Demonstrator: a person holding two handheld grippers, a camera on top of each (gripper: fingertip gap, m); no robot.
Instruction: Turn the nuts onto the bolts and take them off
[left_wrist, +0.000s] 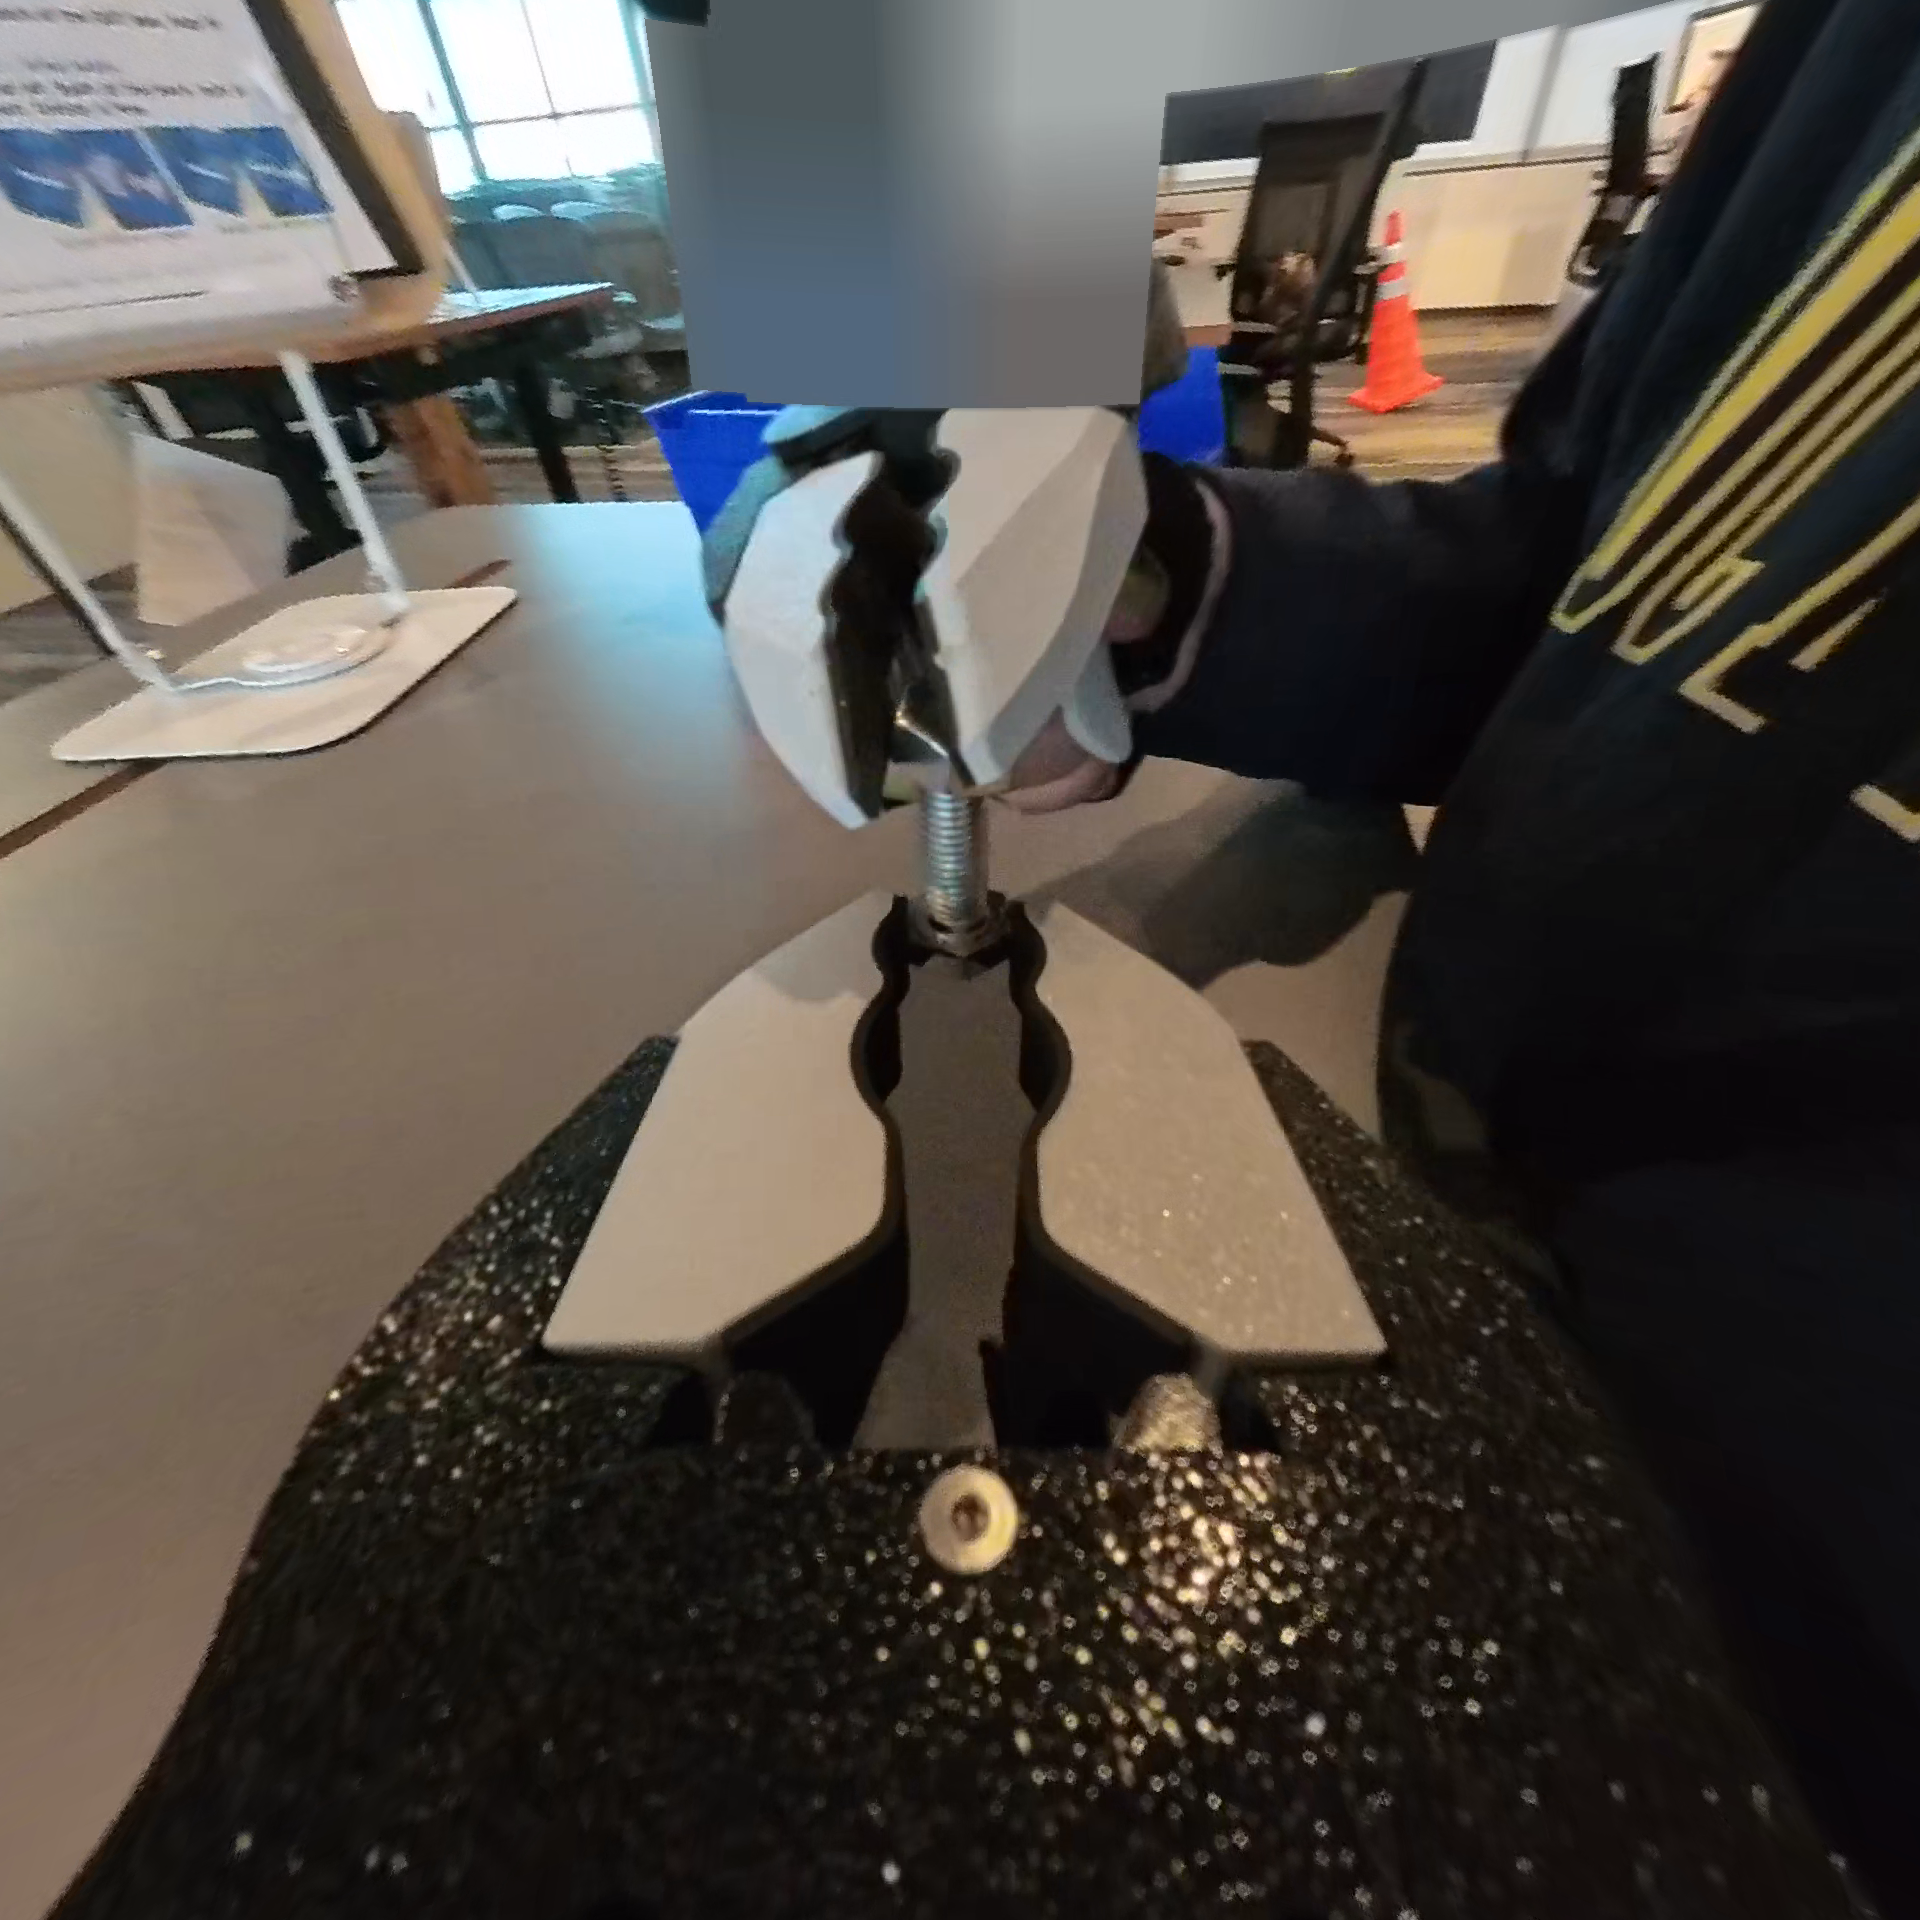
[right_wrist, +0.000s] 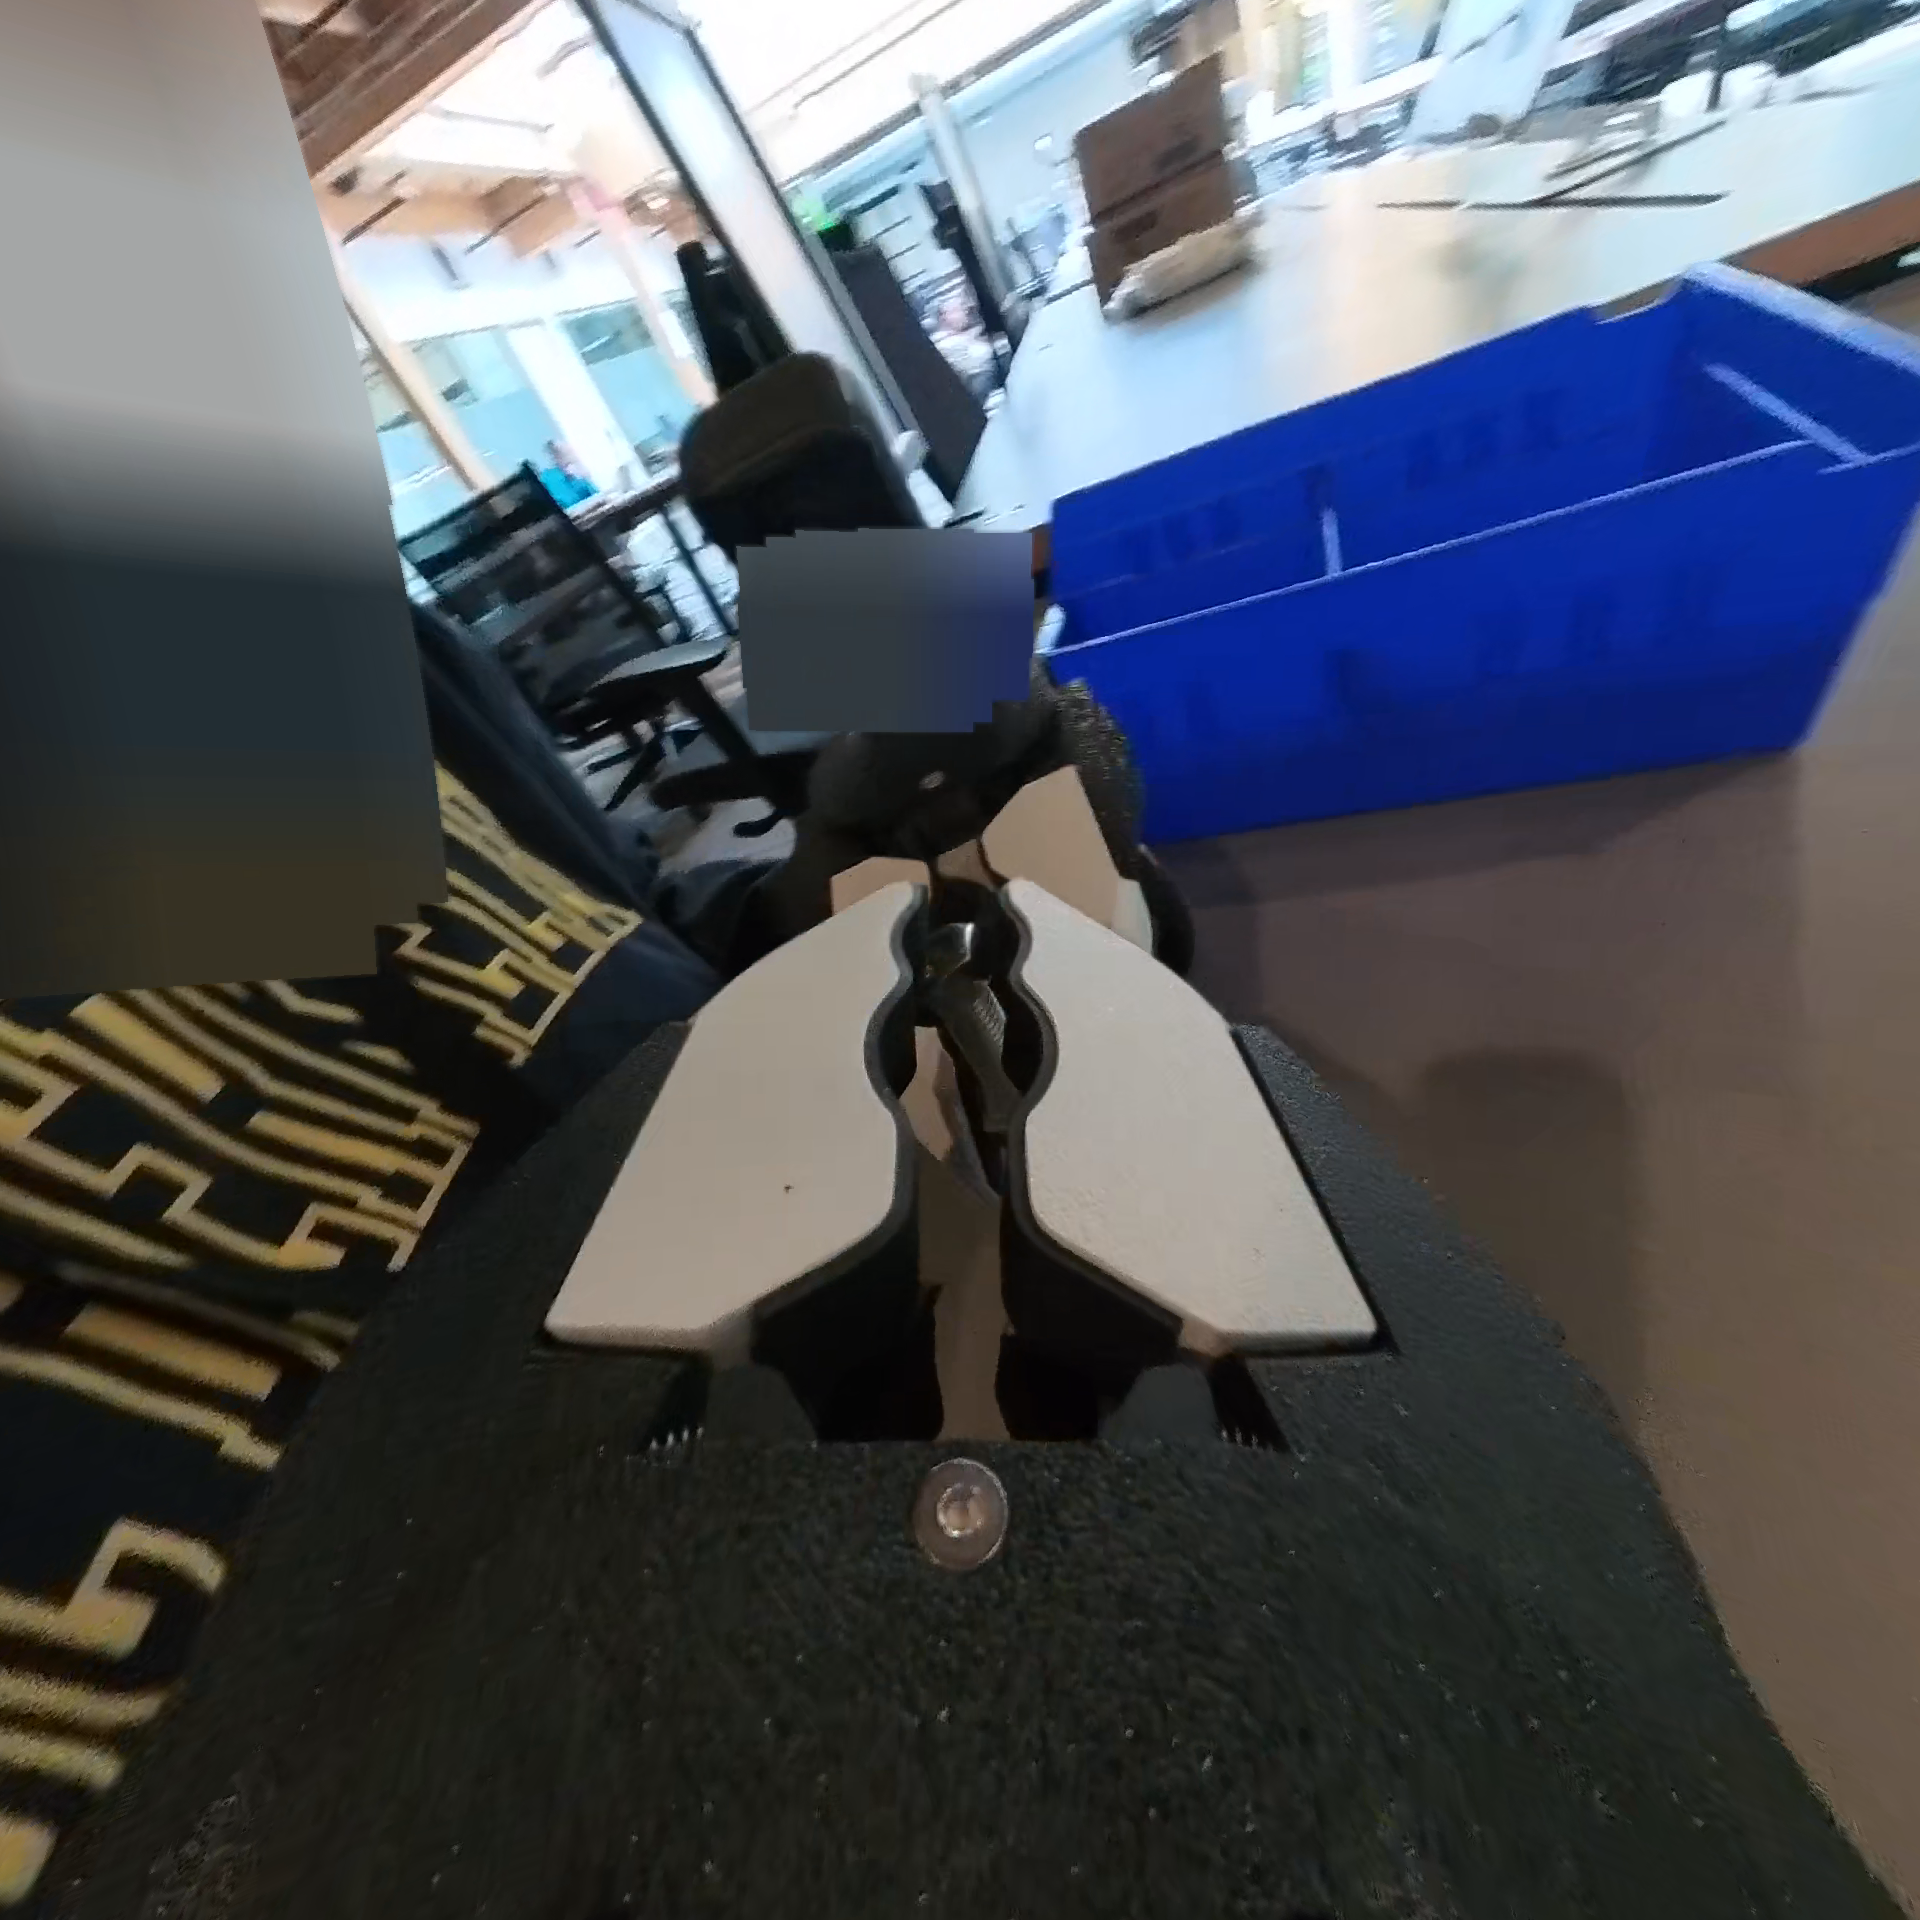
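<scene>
Bolt (left_wrist: 948, 862) is held upright above the surface (left_wrist: 312, 1039), long axis vertical. Its head is clamped from above by the right gripper (left_wrist: 914, 769); the nut (left_wrist: 954, 935) at its lower end is clamped by the left gripper (left_wrist: 951, 940). Both axes are in line. A sign (left_wrist: 156, 156) carries print, not repeated here.
</scene>
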